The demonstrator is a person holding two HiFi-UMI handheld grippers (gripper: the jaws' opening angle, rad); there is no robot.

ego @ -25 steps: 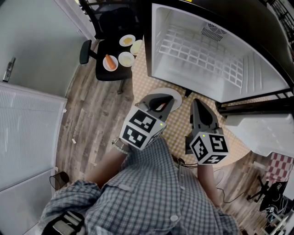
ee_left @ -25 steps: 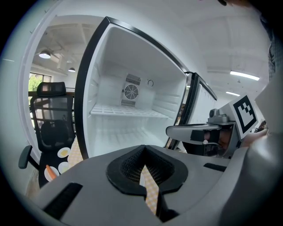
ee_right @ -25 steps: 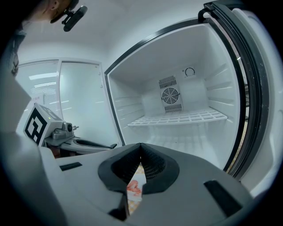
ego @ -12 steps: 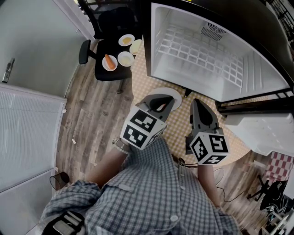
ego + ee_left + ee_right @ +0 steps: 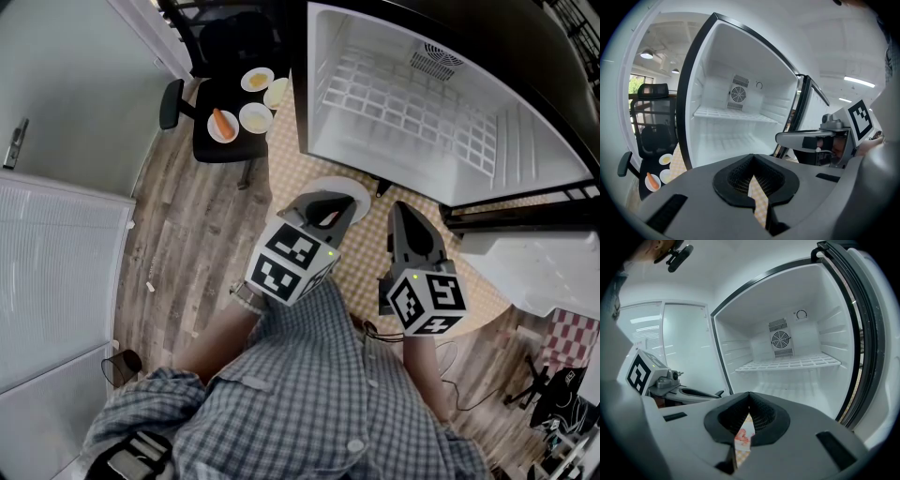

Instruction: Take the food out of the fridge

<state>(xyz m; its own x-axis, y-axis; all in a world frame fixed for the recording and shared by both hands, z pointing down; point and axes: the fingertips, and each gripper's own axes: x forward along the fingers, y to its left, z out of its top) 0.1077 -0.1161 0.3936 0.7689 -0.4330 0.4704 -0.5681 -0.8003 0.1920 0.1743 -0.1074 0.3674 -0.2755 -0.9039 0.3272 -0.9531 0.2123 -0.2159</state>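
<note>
Now we hold our left gripper and right gripper clenched on nothing. Both point toward the open fridge.

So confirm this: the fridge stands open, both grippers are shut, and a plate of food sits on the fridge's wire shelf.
Wrong place: the wire shelf is bare in the right gripper view, and the head view shows the plate on the checked mat before the fridge. The rest holds.

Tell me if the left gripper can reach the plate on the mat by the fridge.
Probably yes: the plate lies just below the left gripper with nothing between, but its jaws are shut.
</note>
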